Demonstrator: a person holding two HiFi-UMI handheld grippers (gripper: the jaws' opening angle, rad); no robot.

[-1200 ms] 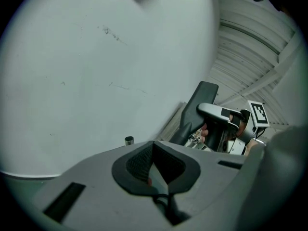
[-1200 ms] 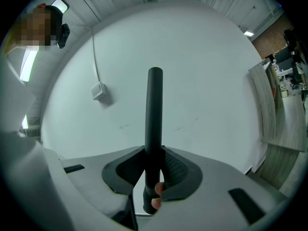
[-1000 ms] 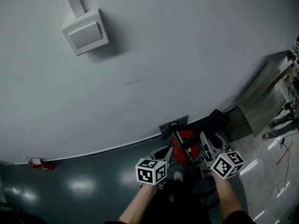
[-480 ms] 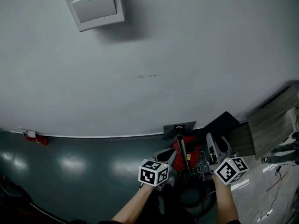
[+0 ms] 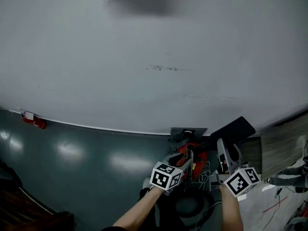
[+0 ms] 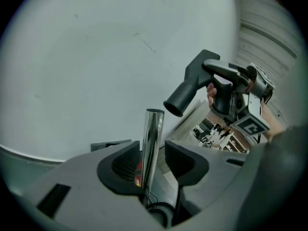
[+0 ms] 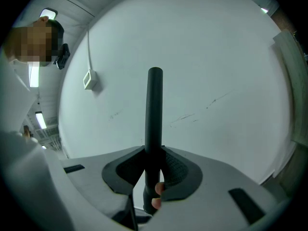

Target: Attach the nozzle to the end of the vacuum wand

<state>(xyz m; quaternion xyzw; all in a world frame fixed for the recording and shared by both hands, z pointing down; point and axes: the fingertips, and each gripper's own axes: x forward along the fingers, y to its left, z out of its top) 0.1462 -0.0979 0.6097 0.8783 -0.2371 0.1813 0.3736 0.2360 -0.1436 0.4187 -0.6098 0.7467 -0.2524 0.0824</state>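
A chrome vacuum wand (image 6: 151, 143) stands upright from the red vacuum body (image 5: 196, 157). Its open top end is bare. My left gripper (image 6: 156, 163) is around the wand with its jaws opening: the tube lies against the left pad and a gap shows at the right pad. My right gripper (image 7: 154, 170) is shut on the black nozzle (image 7: 154, 119). In the left gripper view the nozzle (image 6: 192, 85) hangs up and to the right of the wand's top, its round mouth tilted down toward it and apart from it. In the head view the nozzle (image 5: 231, 129) is right of the wand (image 5: 190, 158).
A pale grey wall fills most of each view. A dark plate (image 5: 187, 131) sits at its foot behind the vacuum. Loose cables (image 5: 204, 176) lie by the vacuum on the dark floor. A wooden panel (image 5: 284, 143) leans at the right, and a small red object (image 5: 32, 121) sits far left.
The head view has tipped down: the wall box has slid out at the top. Both grippers have drifted slightly right and lower, staying by the wand.
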